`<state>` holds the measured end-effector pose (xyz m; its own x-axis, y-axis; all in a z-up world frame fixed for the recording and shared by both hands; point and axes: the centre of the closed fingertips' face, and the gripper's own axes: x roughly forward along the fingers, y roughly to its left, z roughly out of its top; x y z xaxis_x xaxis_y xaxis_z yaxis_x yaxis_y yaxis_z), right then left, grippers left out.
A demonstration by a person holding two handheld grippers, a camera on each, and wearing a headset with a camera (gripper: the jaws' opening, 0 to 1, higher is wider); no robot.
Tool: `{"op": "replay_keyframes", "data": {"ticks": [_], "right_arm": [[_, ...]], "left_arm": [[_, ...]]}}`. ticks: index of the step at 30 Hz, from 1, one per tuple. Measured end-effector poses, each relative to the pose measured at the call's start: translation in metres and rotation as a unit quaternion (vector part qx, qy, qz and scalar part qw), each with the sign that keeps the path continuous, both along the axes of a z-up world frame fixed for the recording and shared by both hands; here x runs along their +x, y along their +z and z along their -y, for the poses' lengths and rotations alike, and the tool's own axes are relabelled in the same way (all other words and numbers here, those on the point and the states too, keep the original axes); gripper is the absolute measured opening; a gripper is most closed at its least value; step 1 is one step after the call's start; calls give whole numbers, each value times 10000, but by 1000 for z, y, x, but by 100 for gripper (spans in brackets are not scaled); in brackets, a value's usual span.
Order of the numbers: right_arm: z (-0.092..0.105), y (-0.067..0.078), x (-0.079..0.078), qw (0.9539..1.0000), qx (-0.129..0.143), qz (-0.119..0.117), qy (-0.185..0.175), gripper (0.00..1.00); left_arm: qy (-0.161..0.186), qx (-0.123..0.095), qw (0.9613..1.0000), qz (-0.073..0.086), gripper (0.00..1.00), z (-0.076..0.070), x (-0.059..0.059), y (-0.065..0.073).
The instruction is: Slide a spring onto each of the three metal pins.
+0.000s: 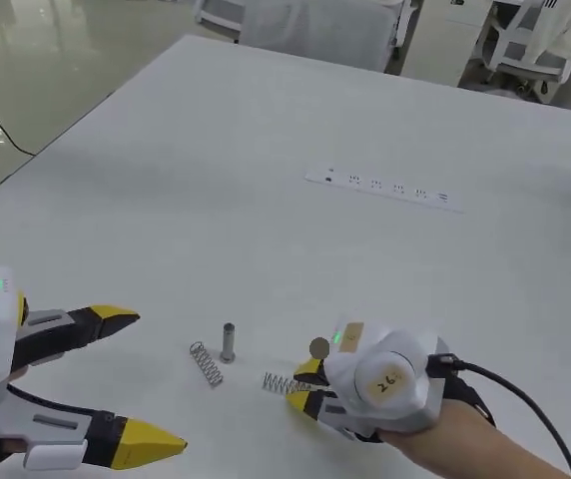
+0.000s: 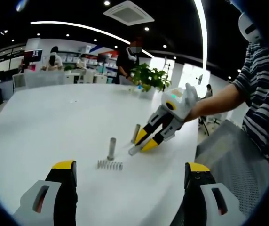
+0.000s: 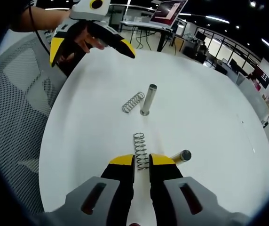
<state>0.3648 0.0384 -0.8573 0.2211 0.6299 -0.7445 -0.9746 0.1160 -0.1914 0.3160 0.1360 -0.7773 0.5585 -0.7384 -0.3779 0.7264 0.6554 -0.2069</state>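
Springs numbered two on my feeds, both low on the white table point(image 1: 266, 150). At the far left of the head view sat the left gripper point(image 1: 136, 379), its yellow-tipped jaws spread wide with nothing between them. Its own view confirmed that: the left gripper point(image 2: 130, 165) framed bare tabletop, with the loose spring point(image 2: 110, 165) lying flat just ahead.

Moving right in the head view, the loose spring point(image 1: 206, 362) lay just beside the upright pin point(image 1: 229, 341), apart from it. The right gripper view showed that small gap more plainly, loose spring point(image 3: 133, 102) to the left of the upright pin point(image 3: 148, 99).

Next came the second spring point(image 1: 282, 382), its right end at the right gripper point(image 1: 308, 385). The head view hid the grip behind the housing. The right gripper view settled it: the right gripper point(image 3: 141, 162) had its jaws drawn nearly together, pinching the near end of the second spring point(image 3: 140, 147), the rest resting on the table.

Just right of those tips lay the second pin point(image 3: 181, 156), round end toward the lens. In the left gripper view the second pin point(image 2: 135, 133) looked tilted, so I could not tell whether it lay flat.

Far up the table sat a power strip point(image 1: 383, 187).
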Motion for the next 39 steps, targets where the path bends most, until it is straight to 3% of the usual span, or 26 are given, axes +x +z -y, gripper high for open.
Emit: {"op": "replay_keyframes", "data": {"ticks": [11,22,31,39], "right_arm": [[-1,0,-5,9998,26,-64,176,8],[10,29,-8,9996,161,88,230,8],[22,54,-16,9987,406,149,272,8],[30,69,-22,9978,506,173,384,8]], "left_arm": [[-52,0,10000,0,92,3,-1,2],[-168,-13,9998,-63,90,9,-6,3],[-299,-34,9995,40,88,17,-7,13],[-569,-180,9982,-32,78,31,-12,18]]}}
